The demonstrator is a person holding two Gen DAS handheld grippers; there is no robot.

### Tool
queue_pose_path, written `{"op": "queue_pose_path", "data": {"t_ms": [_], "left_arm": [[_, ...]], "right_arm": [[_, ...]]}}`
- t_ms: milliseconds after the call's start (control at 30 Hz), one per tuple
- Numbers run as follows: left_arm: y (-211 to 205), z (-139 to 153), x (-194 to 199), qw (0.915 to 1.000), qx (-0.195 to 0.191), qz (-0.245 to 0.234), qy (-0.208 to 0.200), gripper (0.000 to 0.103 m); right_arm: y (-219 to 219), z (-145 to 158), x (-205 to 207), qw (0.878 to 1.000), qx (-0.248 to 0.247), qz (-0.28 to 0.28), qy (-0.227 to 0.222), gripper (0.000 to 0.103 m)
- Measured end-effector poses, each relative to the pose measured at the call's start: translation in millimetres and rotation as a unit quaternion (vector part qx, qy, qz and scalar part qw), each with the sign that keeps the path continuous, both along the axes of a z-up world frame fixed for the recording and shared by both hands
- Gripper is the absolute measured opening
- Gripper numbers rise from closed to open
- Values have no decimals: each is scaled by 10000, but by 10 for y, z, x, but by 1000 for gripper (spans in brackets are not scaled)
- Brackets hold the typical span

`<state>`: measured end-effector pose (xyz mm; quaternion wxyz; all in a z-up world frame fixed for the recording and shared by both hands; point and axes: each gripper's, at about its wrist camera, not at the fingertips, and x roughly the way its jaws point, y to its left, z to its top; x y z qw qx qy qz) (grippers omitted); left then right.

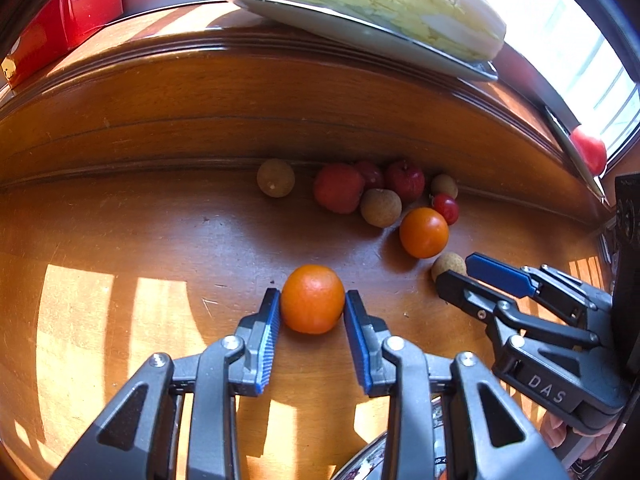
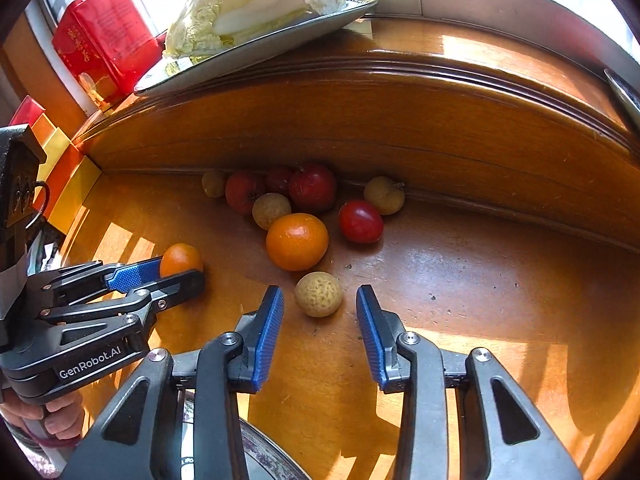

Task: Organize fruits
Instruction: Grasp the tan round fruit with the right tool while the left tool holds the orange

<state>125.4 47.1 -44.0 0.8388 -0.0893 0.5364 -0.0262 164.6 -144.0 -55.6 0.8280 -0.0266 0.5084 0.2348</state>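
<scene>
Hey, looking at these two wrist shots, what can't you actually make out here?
- Patterned dish: cut off by the bottom edge in both wrist views and covered by the claw arms.
- Red fruit by the window: partly behind a metal rim at the left wrist view's edge; kind unclear.
- Right claw and small tan fruit: pads flank it, contact not shown.
- Red box lettering: too small to read.

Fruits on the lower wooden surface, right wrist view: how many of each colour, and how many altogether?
Orange fruits: 2
Red fruits: 4
Tan longan-like fruits: 4
Total: 10
</scene>
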Motion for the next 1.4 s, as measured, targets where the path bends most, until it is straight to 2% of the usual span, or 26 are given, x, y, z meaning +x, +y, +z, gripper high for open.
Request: {"op": "queue_pose_path", "data": {"t_ms": [267, 333, 1400], "left_arm": [[-26, 5, -4, 10000, -3, 4, 0, 34], [-21, 10, -4, 10000, -5, 5, 1, 34], [-266, 208, -198, 9995, -1, -198, -256, 33]], "right_arm": [[23, -48, 20, 10000, -34, -7, 11, 33], [33, -52, 20, 10000, -30, -15, -10, 28], [-173, 230, -276, 9995, 124, -108, -265, 28]]}}
